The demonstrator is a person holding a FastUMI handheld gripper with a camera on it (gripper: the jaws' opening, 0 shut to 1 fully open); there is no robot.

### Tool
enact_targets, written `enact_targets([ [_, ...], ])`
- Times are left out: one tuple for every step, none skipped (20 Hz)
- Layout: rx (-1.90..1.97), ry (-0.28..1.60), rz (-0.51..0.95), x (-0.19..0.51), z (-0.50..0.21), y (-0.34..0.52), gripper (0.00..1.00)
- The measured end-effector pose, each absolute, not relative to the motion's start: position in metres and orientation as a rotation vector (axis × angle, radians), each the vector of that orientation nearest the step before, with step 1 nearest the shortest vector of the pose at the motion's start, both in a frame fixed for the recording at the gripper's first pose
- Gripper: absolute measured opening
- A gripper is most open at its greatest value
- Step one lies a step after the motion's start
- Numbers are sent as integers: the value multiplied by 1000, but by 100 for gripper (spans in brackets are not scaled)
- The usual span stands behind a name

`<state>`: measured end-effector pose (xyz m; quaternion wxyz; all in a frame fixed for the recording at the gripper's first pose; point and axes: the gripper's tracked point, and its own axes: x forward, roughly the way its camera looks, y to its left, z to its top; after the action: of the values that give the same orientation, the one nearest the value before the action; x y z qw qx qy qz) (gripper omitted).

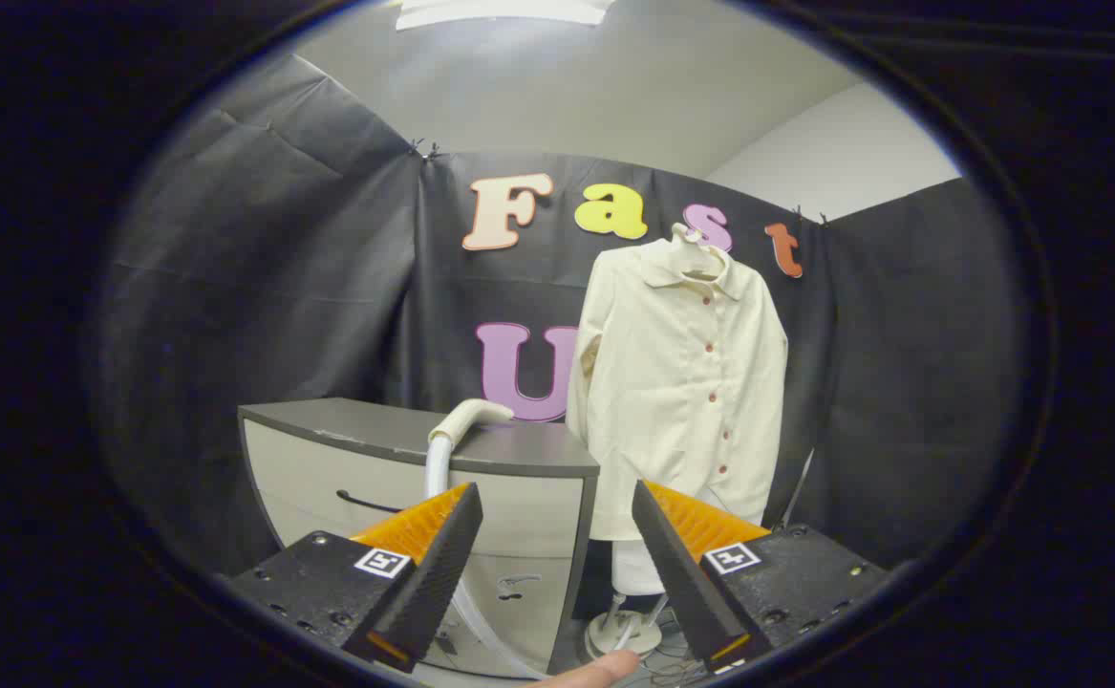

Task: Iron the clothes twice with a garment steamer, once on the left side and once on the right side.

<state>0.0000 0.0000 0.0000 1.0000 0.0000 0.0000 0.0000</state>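
Observation:
A cream button-up shirt (681, 382) hangs on a hanger against the back wall, beyond my fingers and a little right of them. The white steamer head (473, 417) rests on top of a grey cabinet (366, 435), and its hose (437, 468) drops down the cabinet front just past my left finger. The steamer's white base (626, 631) stands on the floor under the shirt. My gripper (553, 502) is open, with nothing between its fingers, and is well short of both the steamer head and the shirt.
The grey cabinet has two drawers with dark handles (366, 501) and stands left of the shirt. A fingertip (590, 671) shows low between my fingers. Cables (681, 659) lie on the floor by the steamer base.

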Motion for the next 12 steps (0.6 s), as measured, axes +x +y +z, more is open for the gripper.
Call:
enact_targets([
  [12, 6, -3, 1, -4, -2, 96],
  [21, 9, -3, 2, -8, -2, 96],
  [27, 16, -8, 3, -11, -4, 96],
  [33, 22, -13, 4, -13, -6, 96],
  [36, 27, -13, 5, -16, -6, 96],
  [39, 31, -14, 6, -18, -6, 96],
  [41, 35, -12, 6, -19, -6, 96],
  [45, 40, -14, 7, -21, -7, 96],
  [49, 43, -19, 8, -22, -8, 96],
  [57, 42, -22, 9, -21, -9, 96],
  [66, 40, -22, 9, -20, -9, 96],
  [73, 34, -20, 10, -17, -8, 96],
])
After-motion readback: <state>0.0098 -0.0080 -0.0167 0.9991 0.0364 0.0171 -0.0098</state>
